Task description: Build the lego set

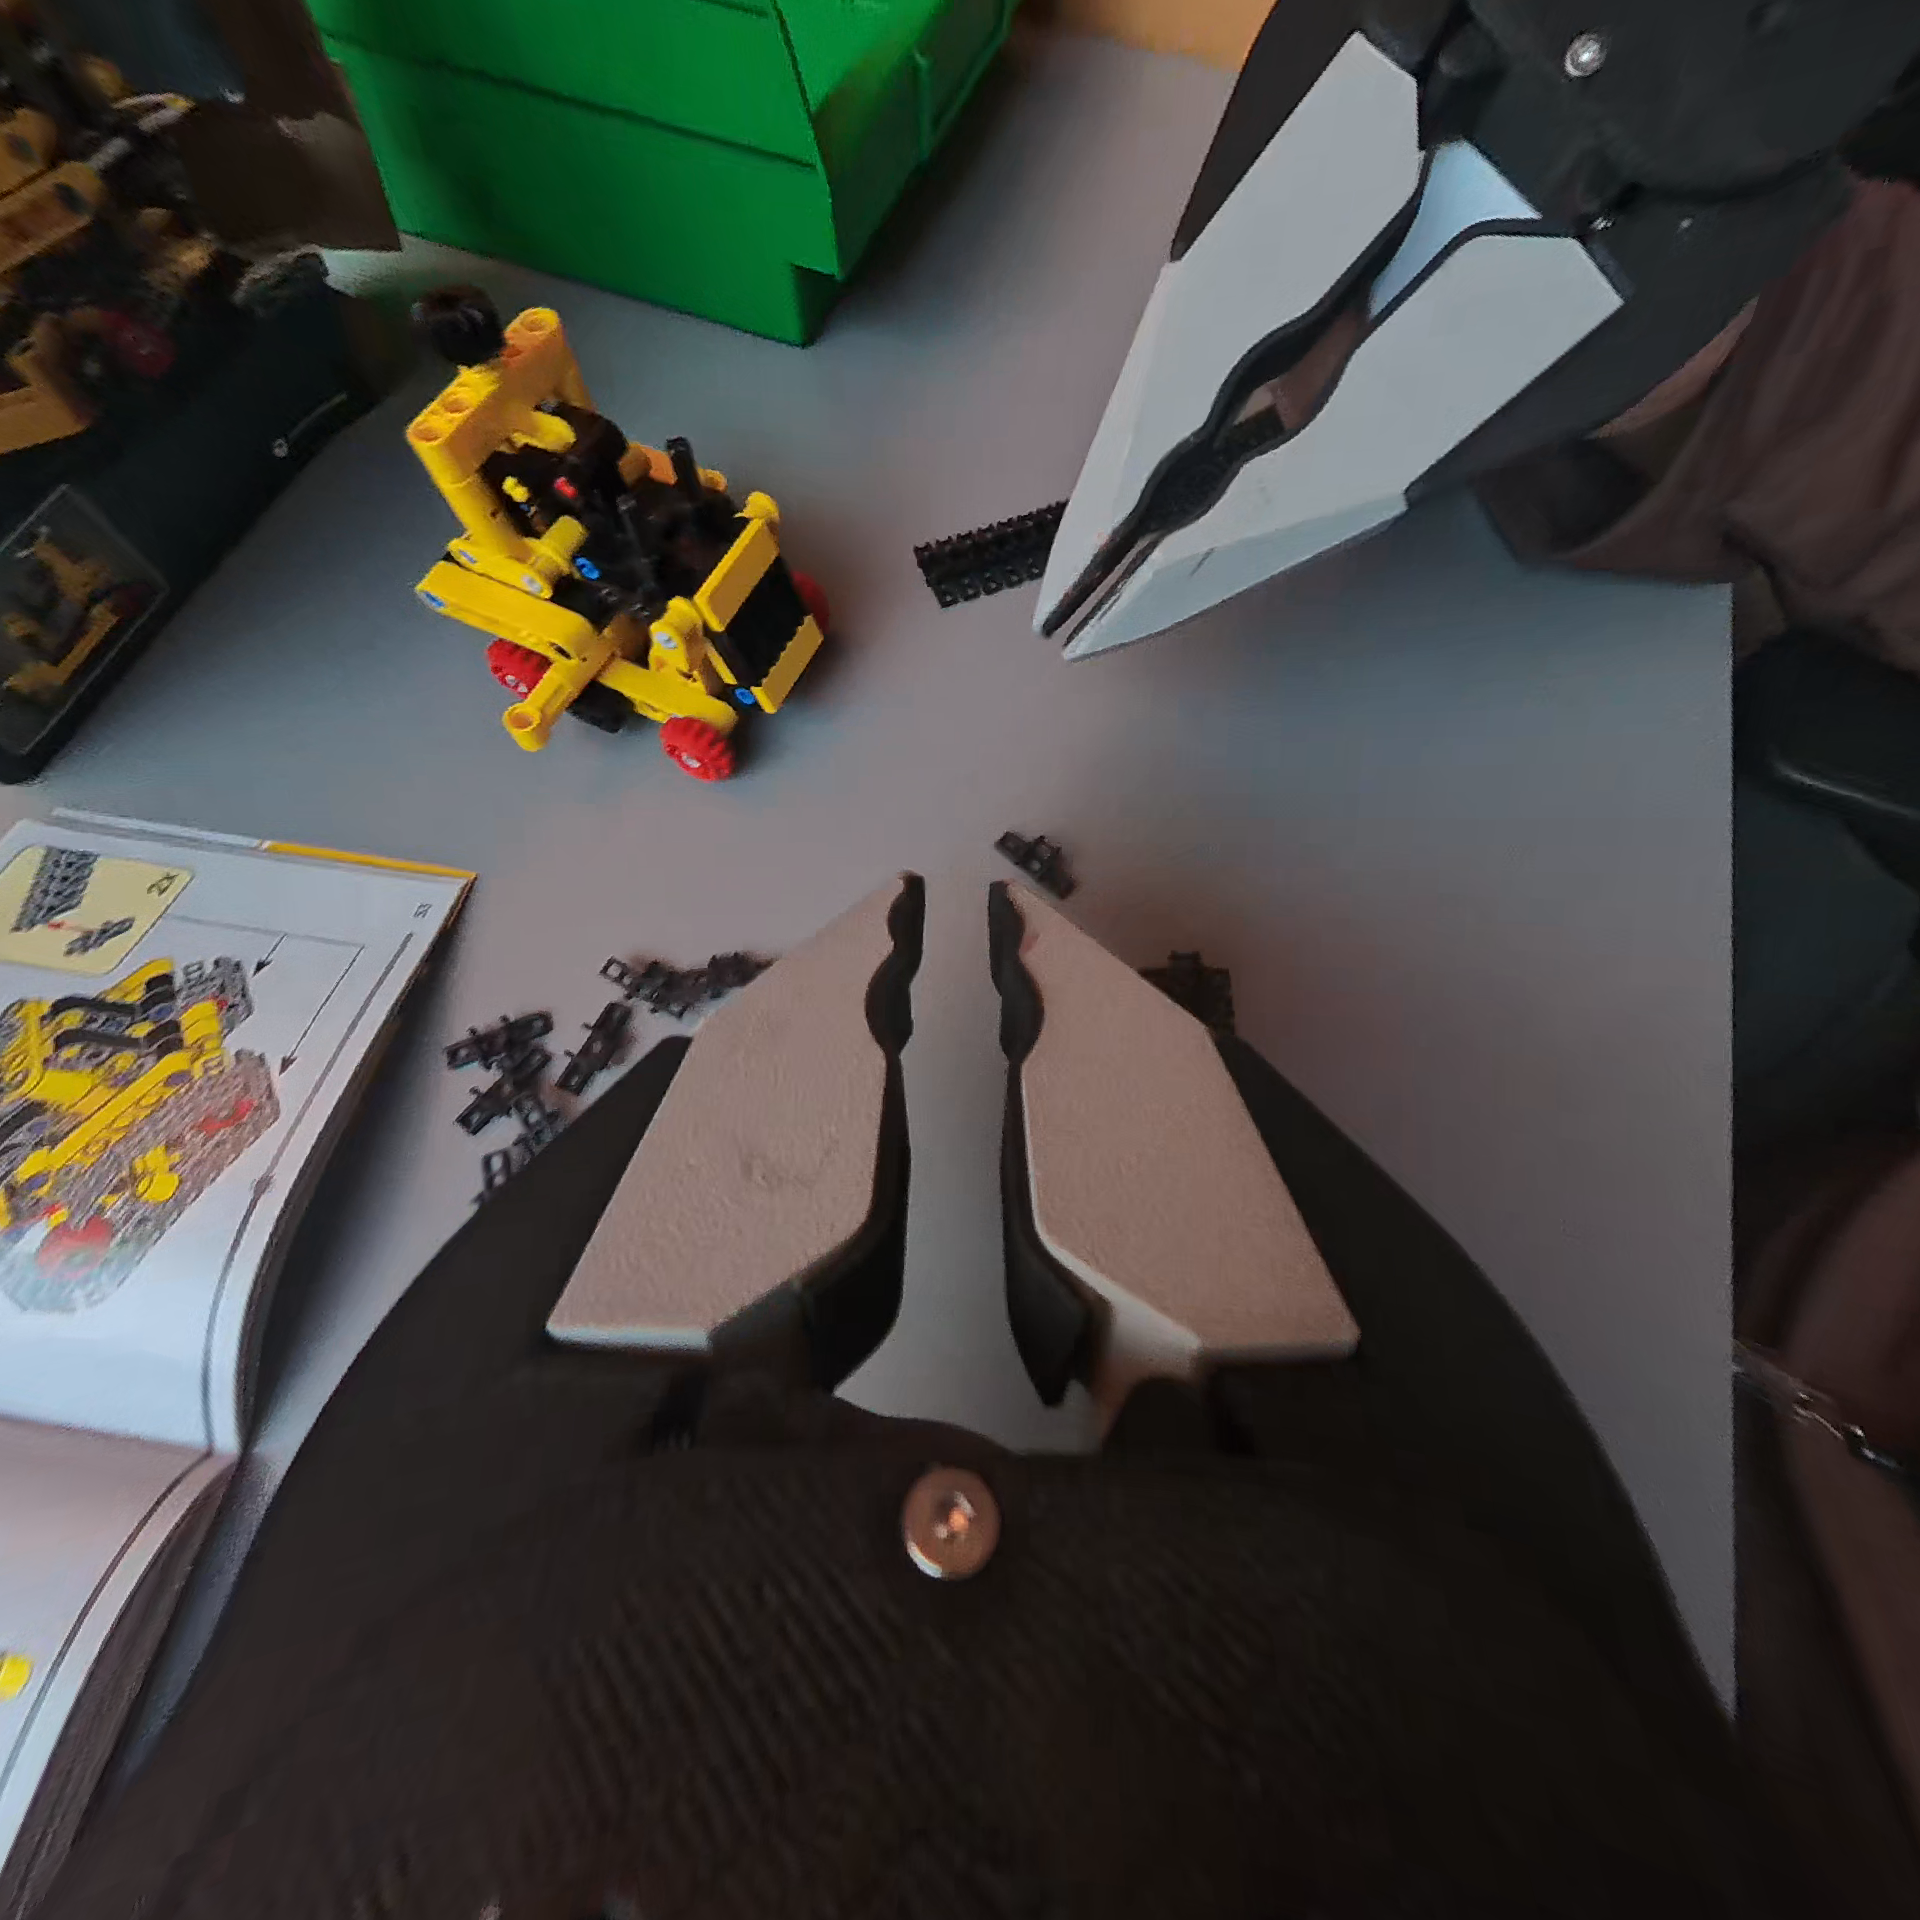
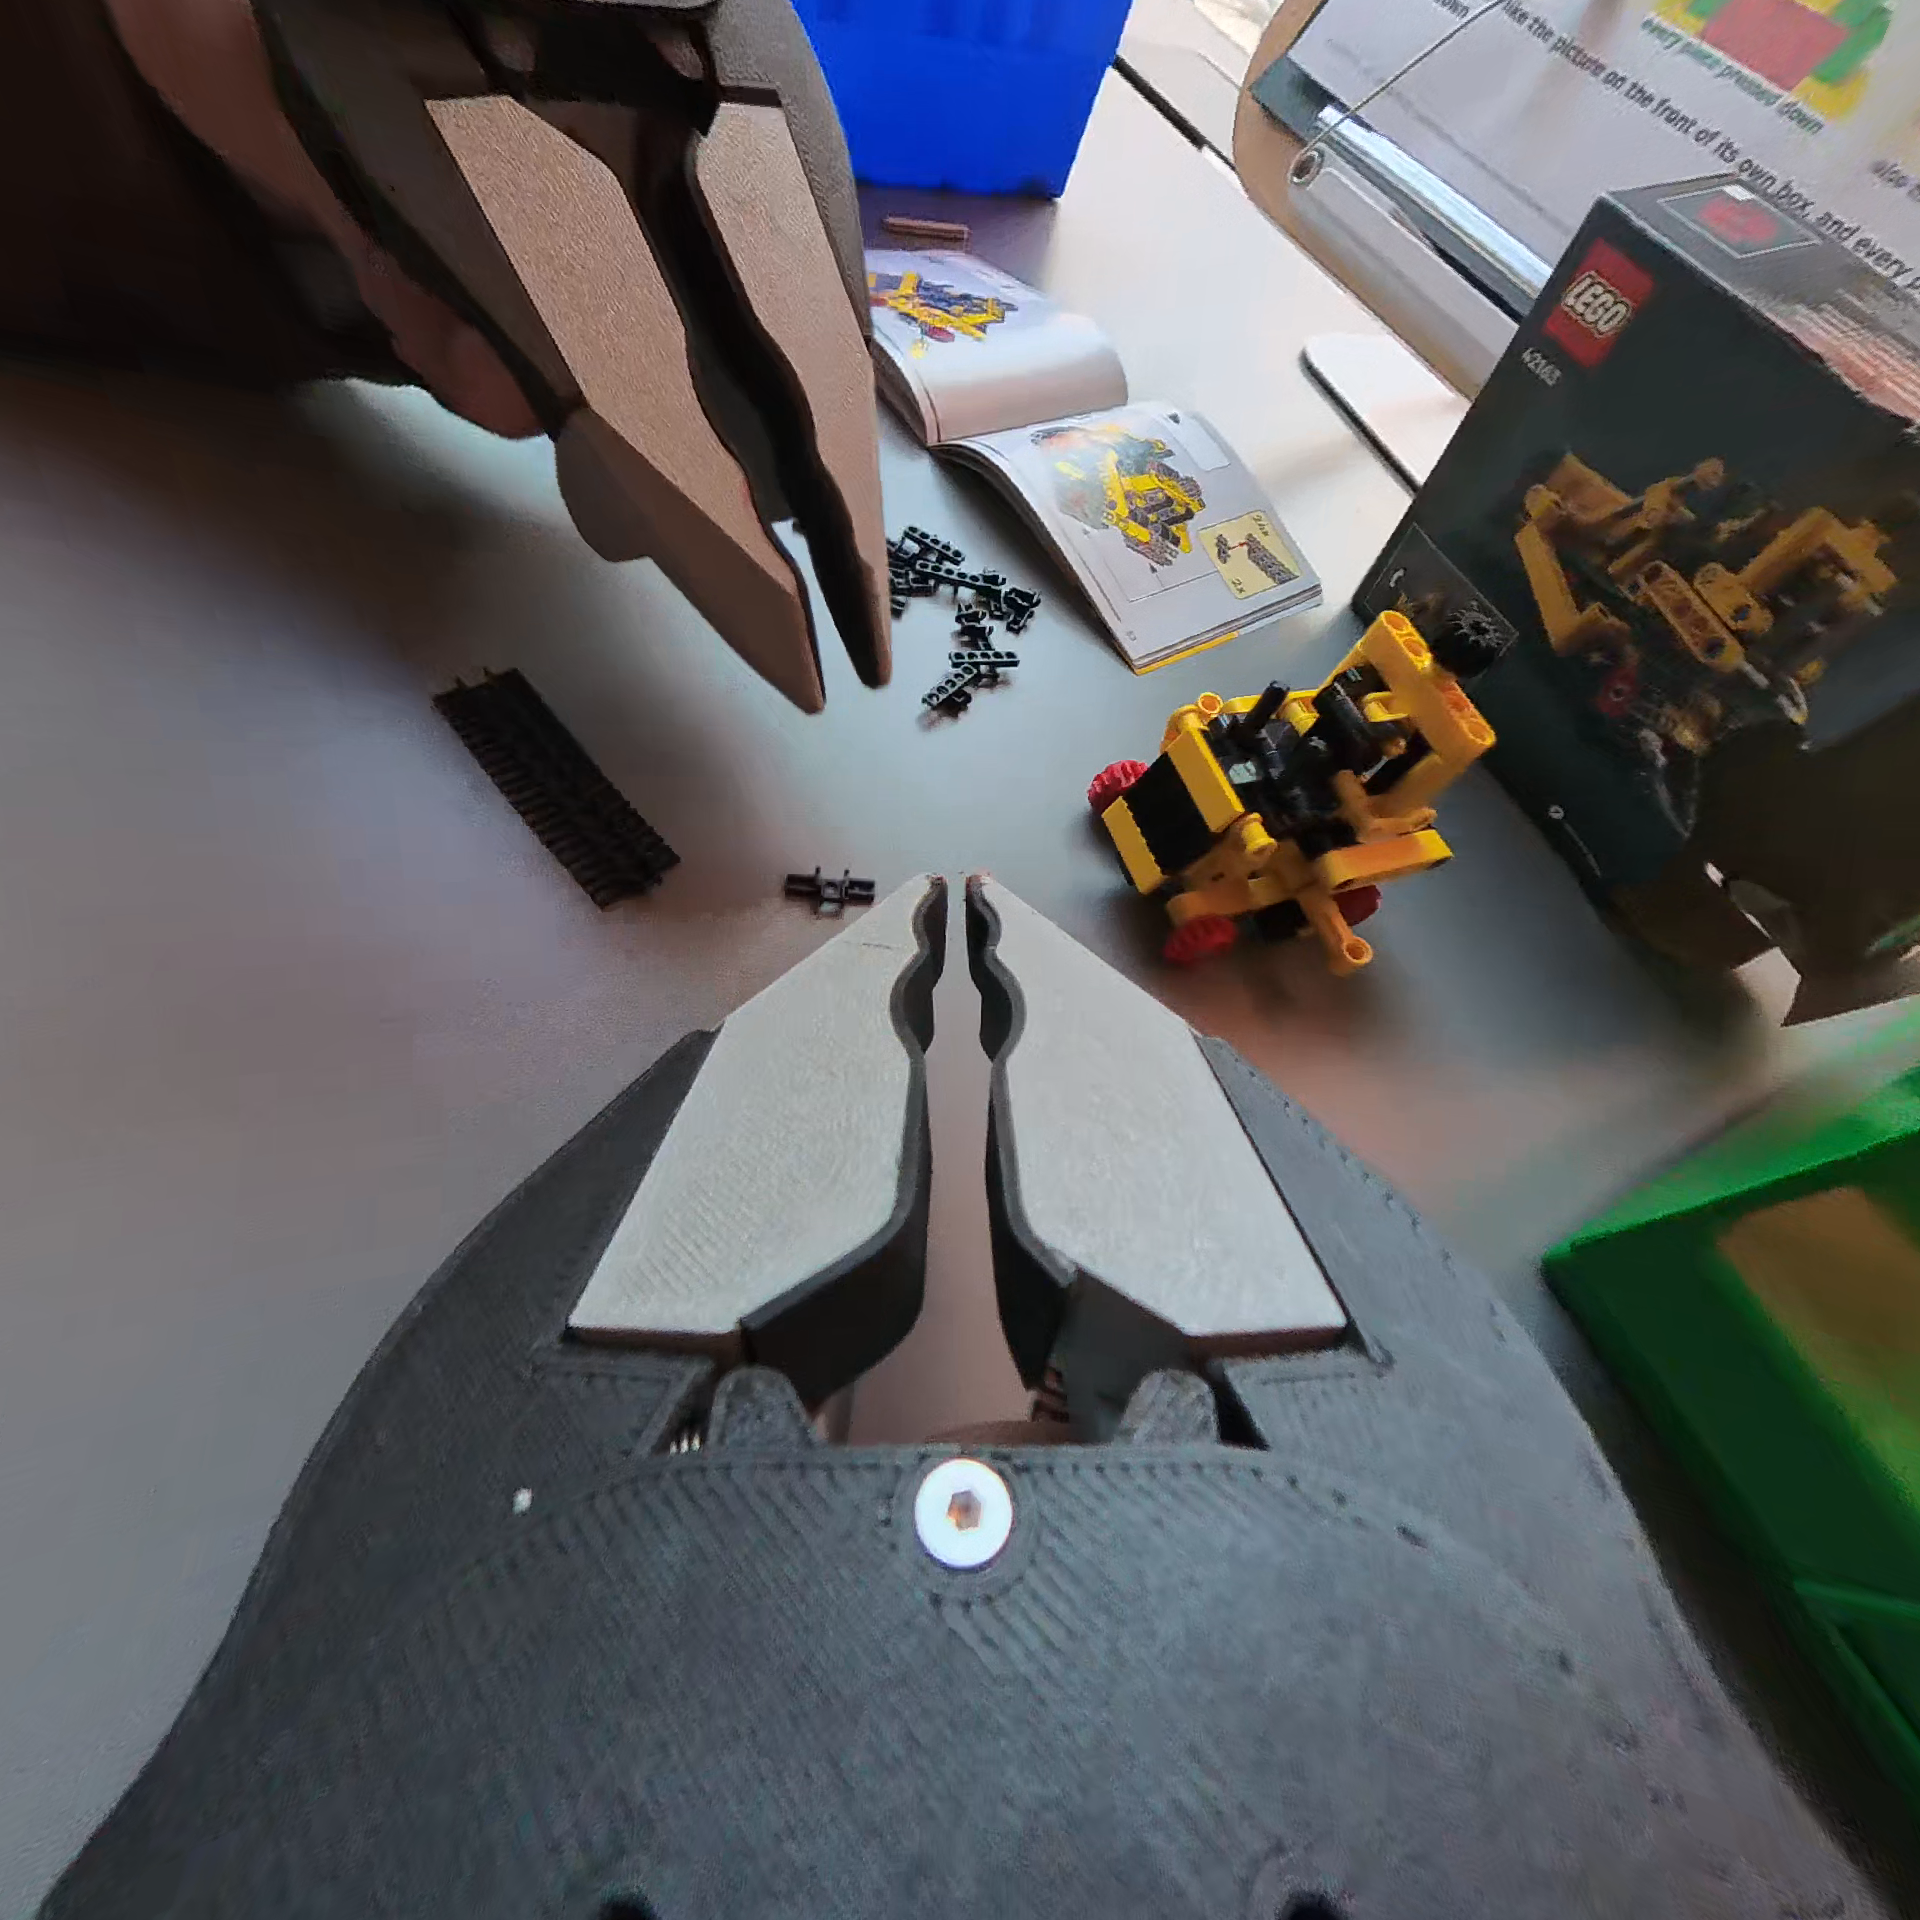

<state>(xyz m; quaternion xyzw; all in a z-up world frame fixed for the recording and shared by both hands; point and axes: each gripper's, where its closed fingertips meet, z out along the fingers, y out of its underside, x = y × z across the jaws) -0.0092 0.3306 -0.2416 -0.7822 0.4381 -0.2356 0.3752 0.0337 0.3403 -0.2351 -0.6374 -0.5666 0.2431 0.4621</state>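
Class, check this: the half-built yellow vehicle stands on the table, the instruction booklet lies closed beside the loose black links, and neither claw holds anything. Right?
One error: the instruction booklet lies open, not closed, as the right wrist view shows. The yellow vehicle stands on the table, loose black links beside the booklet, and neither claw holds anything.

In the left wrist view the model vehicle (image 1: 613, 551) stands on the table (image 1: 1351, 831) at centre-left, the booklet (image 1: 187, 1060) lower left, loose links (image 1: 540, 1049) between them, a bin (image 1: 665, 145) above.
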